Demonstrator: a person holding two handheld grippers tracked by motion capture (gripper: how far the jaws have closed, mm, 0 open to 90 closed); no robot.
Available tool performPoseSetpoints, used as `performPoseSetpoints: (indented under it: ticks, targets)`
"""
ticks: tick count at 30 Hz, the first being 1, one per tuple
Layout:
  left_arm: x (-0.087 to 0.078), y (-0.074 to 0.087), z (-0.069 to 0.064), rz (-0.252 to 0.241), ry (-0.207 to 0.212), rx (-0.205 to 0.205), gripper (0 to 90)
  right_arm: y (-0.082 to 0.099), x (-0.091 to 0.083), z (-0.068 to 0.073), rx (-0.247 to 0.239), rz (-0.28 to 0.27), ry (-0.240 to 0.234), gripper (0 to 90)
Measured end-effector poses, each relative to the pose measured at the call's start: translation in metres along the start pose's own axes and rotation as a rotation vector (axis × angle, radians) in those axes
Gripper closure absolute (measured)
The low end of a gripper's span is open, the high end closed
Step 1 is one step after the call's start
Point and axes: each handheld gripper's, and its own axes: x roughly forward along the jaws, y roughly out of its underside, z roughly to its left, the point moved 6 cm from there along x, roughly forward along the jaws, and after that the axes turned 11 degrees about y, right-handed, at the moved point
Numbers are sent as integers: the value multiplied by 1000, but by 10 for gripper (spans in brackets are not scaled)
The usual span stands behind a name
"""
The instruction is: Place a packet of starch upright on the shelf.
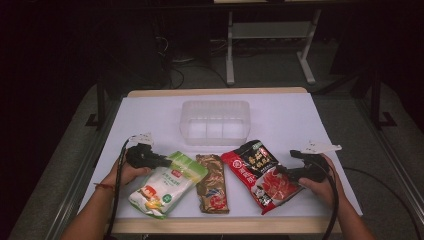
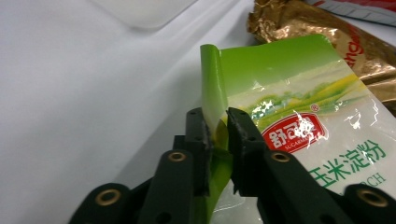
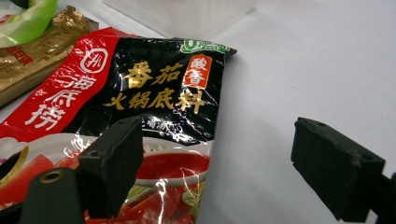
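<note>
Three packets lie in a near row, so the left gripper (image 2: 217,128) clamps the green packet's (image 2: 299,121) edge to lift it, while the right gripper (image 3: 219,163) gapes beside the red packet (image 3: 140,102).

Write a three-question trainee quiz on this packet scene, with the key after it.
1. True or false: the left gripper is pinching the edge of the green packet.
2. Which packet lies in the middle of the row on the table? A) green packet B) gold-brown packet C) red and black packet
3. How do the jaws of the right gripper stand, and is anything clamped between them?

Key:
1. True; its pads press on the packet's folded-up edge.
2. B.
3. Wide apart, nothing clamped; one jaw is over the red and black packet's edge, the other over bare table.
</note>
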Motion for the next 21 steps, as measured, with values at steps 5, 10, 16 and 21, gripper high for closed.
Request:
performPoseSetpoints:
  ticks: [5, 10, 16, 21]
  targets:
    - [-11, 5, 5, -43, -54, -17, 900, 1, 0, -1, 1, 2, 2, 163]
    - [-25, 13, 13, -79, -110, -59, 900, 1, 1, -2, 5, 7, 7, 163]
    - [-44, 25, 18, -120, -165, -94, 900, 2, 3, -2, -3, 20, 15, 163]
    - [-44, 27, 15, -124, -178, -48, 874, 2, 4, -1, 0, 24, 14, 163]
